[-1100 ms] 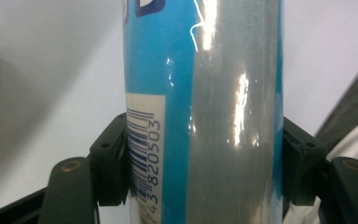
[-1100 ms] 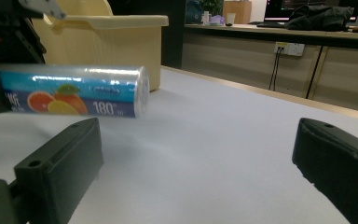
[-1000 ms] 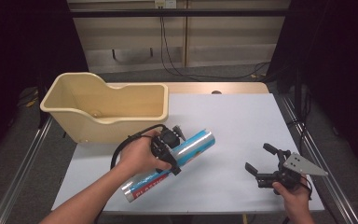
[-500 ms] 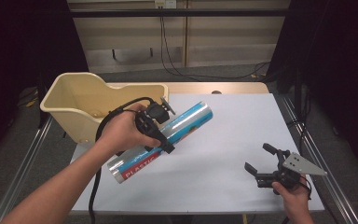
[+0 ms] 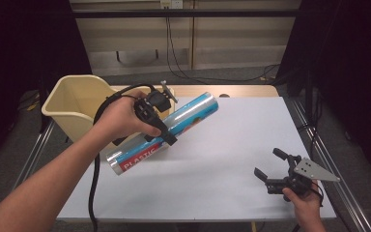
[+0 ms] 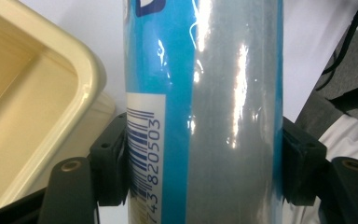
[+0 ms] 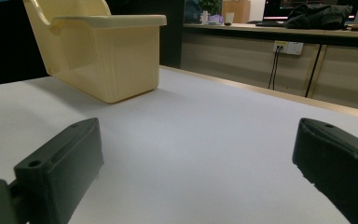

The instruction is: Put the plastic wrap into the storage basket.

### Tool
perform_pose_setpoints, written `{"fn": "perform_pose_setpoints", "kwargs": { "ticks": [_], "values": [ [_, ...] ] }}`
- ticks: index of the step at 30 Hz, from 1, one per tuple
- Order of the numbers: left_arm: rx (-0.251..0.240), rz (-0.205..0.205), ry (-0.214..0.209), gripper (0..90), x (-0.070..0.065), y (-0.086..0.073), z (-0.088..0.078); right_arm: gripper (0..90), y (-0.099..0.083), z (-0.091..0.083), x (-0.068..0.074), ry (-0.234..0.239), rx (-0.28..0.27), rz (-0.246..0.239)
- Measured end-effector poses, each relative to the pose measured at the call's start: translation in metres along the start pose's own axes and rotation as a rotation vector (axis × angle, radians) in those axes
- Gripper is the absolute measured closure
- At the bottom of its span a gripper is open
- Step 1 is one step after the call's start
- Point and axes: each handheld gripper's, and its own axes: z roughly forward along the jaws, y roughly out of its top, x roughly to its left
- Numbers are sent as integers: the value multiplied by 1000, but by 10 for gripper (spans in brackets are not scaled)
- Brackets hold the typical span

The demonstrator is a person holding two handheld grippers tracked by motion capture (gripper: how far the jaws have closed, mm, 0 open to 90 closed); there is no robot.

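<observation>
A long blue and silver roll of plastic wrap [image 5: 174, 126] hangs tilted in the air over the table's left half, its far end raised toward the cream bin [image 5: 75, 104]. My left gripper [image 5: 158, 121] is shut on the roll's middle. In the left gripper view the roll [image 6: 200, 107] fills the gap between both black jaws, barcode showing, with the bin's rim [image 6: 81, 60] just beside it. My right gripper [image 5: 271, 165] rests low at the table's front right, open with nothing between its jaws. The right gripper view looks across the table at the bin [image 7: 105, 51].
The table top [image 5: 232, 145] is white, with metal rails along both sides. A black cable [image 5: 95, 169] trails down from the left gripper. Cupboards and wall sockets stand behind the table's far edge.
My left gripper has lifted the roll off the table and carried it up and left toward the bin. The right gripper has stayed put.
</observation>
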Motion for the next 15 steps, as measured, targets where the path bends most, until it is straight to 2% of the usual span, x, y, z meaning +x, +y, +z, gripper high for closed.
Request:
{"fn": "perform_pose_setpoints", "kwargs": {
  "ticks": [5, 7, 11, 15],
  "values": [
    [5, 2, 8, 323, 8, 4, -4, 10, -1, 0, 0, -2, 0, 4],
    [0, -9, 6, 323, 11, 6, -5, 10, -1, 0, -1, -2, 3, 1],
    [-3, 16, 17, 323, 19, 10, -9, 10, -1, 0, 0, -3, 3, 2],
    [-5, 21, 27, 323, 27, 14, -12, 10, -2, 0, -1, -5, 3, 1]
  ]
}}
